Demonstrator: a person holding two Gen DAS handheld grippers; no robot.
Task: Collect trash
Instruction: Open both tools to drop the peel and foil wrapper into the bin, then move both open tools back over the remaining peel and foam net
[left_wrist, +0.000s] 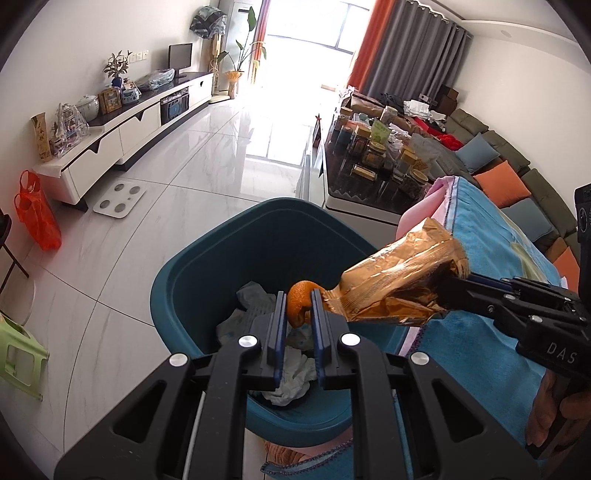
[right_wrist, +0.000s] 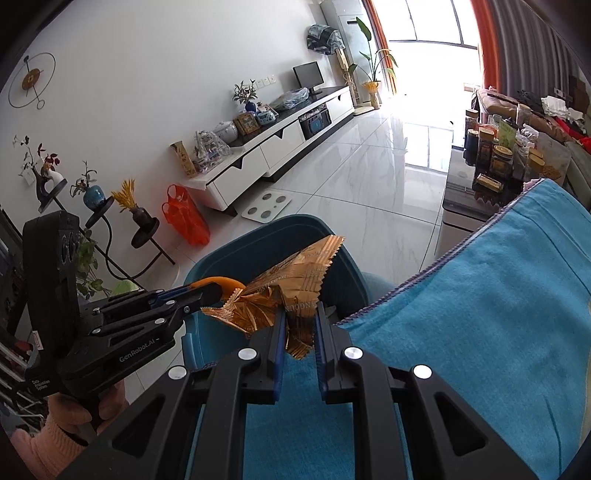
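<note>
The left claw (left_wrist: 298, 308) was clamped on one orange peel (left_wrist: 300, 303) above the teal bin (left_wrist: 207, 258). The right claw (right_wrist: 300, 325) pinched one gold wrapper (right_wrist: 291, 291) at the bin's 3 o'clock rim. Released there, the light wrapper risked drifting onto the blue cloth (right_wrist: 480, 314). Several crumpled tissues (left_wrist: 291, 384) lay inside.
</note>
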